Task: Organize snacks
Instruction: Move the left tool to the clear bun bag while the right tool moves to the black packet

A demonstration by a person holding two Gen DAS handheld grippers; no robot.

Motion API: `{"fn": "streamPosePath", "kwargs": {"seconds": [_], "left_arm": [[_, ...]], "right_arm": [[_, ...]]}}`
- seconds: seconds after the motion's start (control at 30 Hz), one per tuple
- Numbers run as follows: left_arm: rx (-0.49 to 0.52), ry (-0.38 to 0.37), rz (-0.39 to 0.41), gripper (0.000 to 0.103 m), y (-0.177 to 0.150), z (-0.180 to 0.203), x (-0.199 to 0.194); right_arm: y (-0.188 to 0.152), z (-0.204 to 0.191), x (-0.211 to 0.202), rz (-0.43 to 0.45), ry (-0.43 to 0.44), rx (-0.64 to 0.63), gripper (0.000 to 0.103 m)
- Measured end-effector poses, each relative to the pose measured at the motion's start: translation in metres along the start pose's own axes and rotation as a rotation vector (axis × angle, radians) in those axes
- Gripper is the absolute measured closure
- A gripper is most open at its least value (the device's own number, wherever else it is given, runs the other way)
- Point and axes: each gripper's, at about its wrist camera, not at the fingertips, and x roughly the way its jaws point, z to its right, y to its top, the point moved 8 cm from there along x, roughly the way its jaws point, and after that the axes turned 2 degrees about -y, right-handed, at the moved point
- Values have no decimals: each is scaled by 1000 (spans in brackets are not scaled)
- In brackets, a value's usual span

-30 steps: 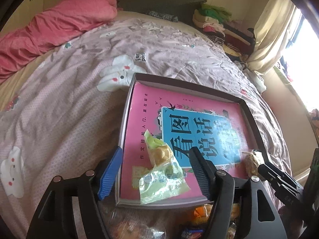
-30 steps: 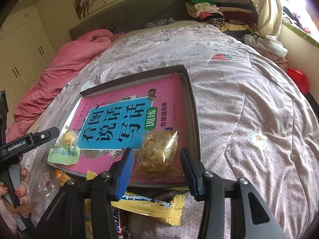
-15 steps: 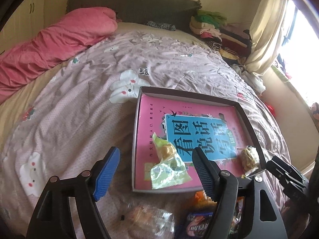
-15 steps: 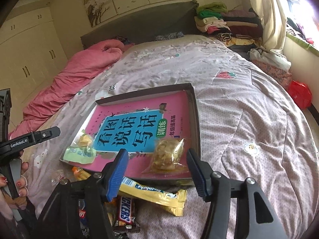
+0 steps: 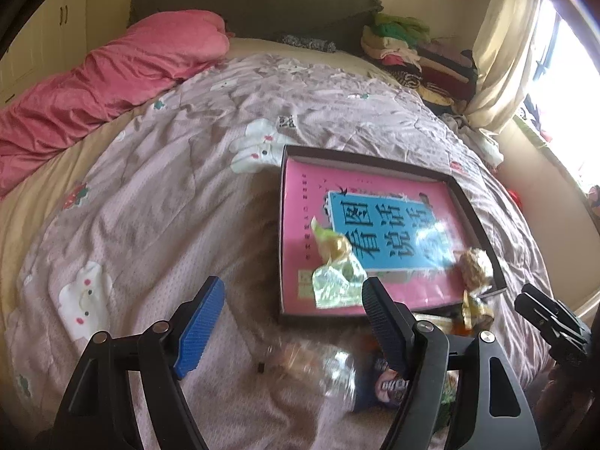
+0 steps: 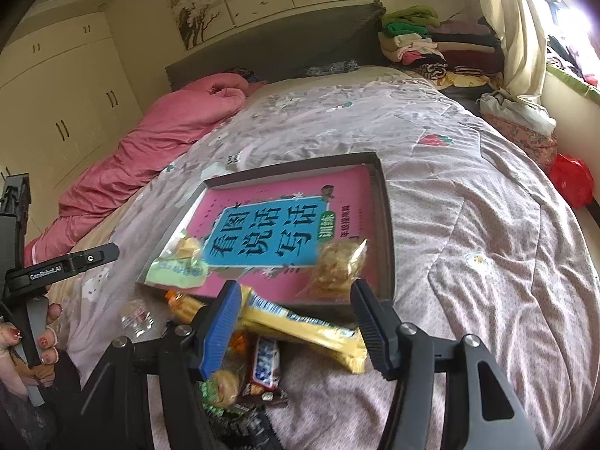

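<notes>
A dark-rimmed tray with a pink book inside lies on the bed. A green-wrapped snack rests at its near left and a clear-wrapped brown snack at its near right. My left gripper hovers open short of the tray, above a clear-wrapped snack on the quilt. My right gripper is open above a yellow bar, its pads not touching the bar. A Snickers bar and a round pastry lie below it. The tray, green pack and brown snack sit beyond.
A pink duvet lies along the left of the bed. Folded clothes are stacked at the headboard's right, by a curtain. A hand holds the left gripper. The bed's edge drops off at the right.
Both grippers pulled back and up from the tray. The green pack and the brown snack, earlier between the fingers, now lie free in the tray. The right jaws have widened.
</notes>
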Motion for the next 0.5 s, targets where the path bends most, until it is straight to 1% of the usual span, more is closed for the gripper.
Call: {"fn": "streamPosePath", "kwargs": {"seconds": [0.17, 0.27, 0.5], "left_arm": [[32, 9, -30, 26, -16, 1, 1], [52, 18, -45, 26, -25, 0, 0], [58, -2, -80, 26, -40, 0, 1]], "right_arm": [[-13, -12, -8, -17, 16, -24, 43], [-24, -15, -12, -44, 32, -19, 43], [-49, -22, -18, -89, 19, -70, 43]]}}
